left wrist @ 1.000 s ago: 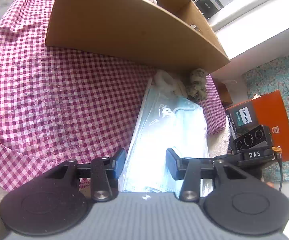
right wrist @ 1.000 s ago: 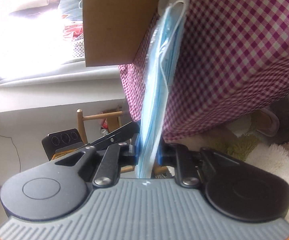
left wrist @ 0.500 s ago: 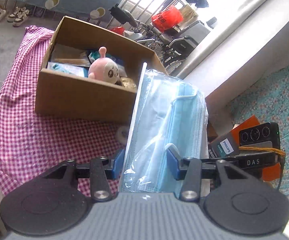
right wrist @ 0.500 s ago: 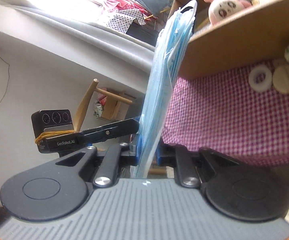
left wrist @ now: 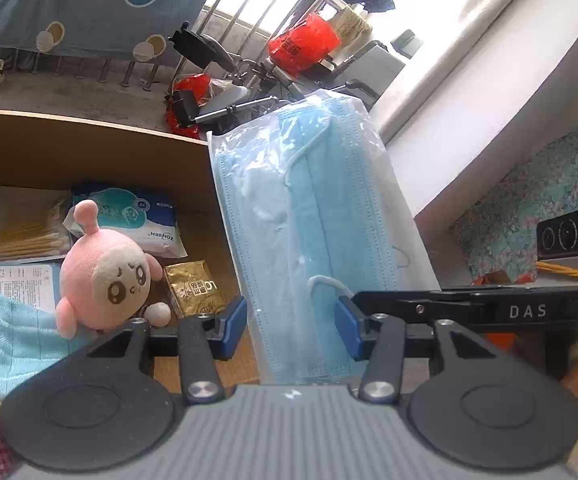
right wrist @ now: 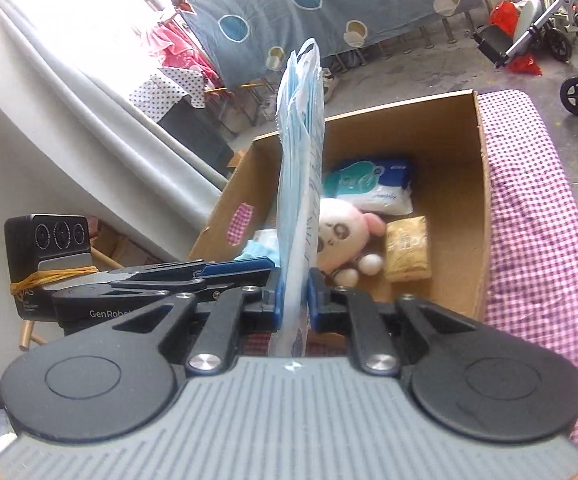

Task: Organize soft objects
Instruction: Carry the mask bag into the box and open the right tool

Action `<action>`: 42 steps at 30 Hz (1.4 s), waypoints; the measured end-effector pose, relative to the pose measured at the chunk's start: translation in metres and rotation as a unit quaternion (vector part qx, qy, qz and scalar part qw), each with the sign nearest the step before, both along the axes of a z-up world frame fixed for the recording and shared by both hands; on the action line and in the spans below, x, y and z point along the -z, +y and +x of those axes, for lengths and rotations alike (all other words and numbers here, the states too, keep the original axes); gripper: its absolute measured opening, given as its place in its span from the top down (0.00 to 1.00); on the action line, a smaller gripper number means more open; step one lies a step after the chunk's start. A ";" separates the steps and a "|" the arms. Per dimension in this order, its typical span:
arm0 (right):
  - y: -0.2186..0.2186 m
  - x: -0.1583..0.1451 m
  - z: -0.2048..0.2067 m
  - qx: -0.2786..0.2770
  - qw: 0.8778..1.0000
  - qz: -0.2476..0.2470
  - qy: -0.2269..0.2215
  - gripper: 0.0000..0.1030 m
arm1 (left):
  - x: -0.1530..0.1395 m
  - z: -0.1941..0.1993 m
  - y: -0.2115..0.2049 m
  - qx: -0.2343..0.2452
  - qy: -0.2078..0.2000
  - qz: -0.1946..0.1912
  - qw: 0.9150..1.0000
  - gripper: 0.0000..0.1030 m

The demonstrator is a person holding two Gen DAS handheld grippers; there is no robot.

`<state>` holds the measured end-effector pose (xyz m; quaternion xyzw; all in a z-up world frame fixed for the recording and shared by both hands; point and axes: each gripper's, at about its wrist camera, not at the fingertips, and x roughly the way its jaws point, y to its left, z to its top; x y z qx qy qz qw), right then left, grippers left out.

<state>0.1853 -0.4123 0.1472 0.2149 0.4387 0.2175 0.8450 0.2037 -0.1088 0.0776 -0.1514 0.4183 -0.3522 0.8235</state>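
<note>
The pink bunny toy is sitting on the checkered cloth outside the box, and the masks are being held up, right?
Not quite. The pink bunny toy sits inside the cardboard box, not outside on the checkered cloth; both wrist views show it. The masks are indeed held up, pinched by the right gripper.

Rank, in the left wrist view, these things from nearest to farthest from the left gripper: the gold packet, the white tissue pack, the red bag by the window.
From the left gripper:
1. Gold packet, in the cardboard box, just beyond the left finger.
2. White tissue pack, deeper in the box, further left.
3. Red bag, outside the box, high by the window bars.
</note>
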 end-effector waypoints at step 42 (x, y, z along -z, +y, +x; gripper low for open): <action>0.029 0.075 0.105 0.104 0.960 -0.257 0.040 0.78 | 0.018 0.079 0.020 -0.077 0.025 0.024 0.996 0.31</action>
